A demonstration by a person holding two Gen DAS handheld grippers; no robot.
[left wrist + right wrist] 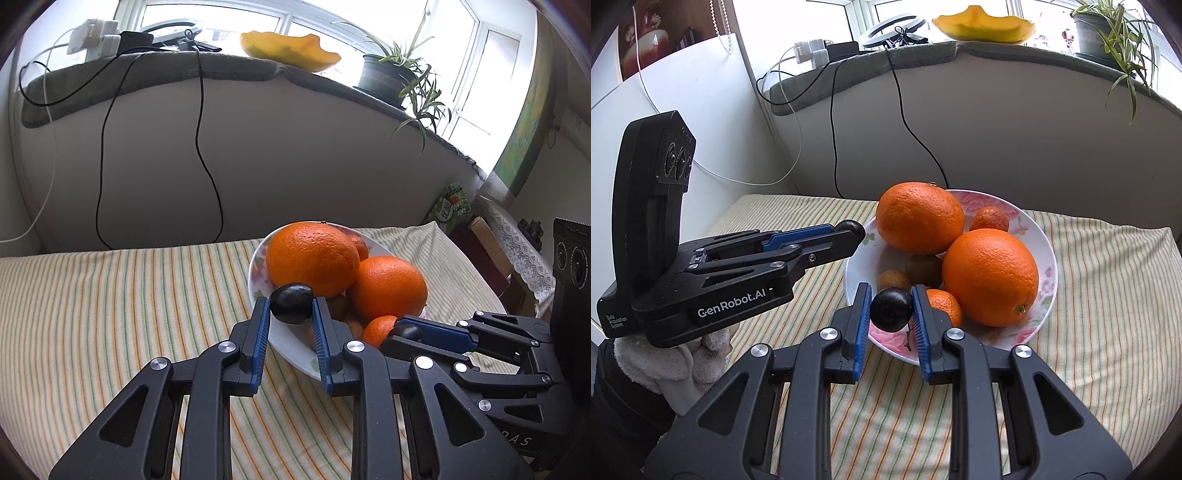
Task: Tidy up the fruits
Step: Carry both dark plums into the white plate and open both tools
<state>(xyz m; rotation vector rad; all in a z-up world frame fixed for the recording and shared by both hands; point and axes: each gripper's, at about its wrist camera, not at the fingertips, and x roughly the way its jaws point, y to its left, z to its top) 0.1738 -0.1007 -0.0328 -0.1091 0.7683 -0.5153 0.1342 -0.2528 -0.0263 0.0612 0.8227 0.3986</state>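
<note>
Each hand-held gripper, left (291,308) and right (891,309), clamped on a dark plum: lower gently into bowl (1047,254), release beside oranges (990,277)

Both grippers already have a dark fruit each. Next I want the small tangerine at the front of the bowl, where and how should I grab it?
Grip the small tangerine across its widest part, coming from above and the bowl's near rim. The big orange crowds its far right side, so a side approach there looks blocked. Its top is exposed.
</note>
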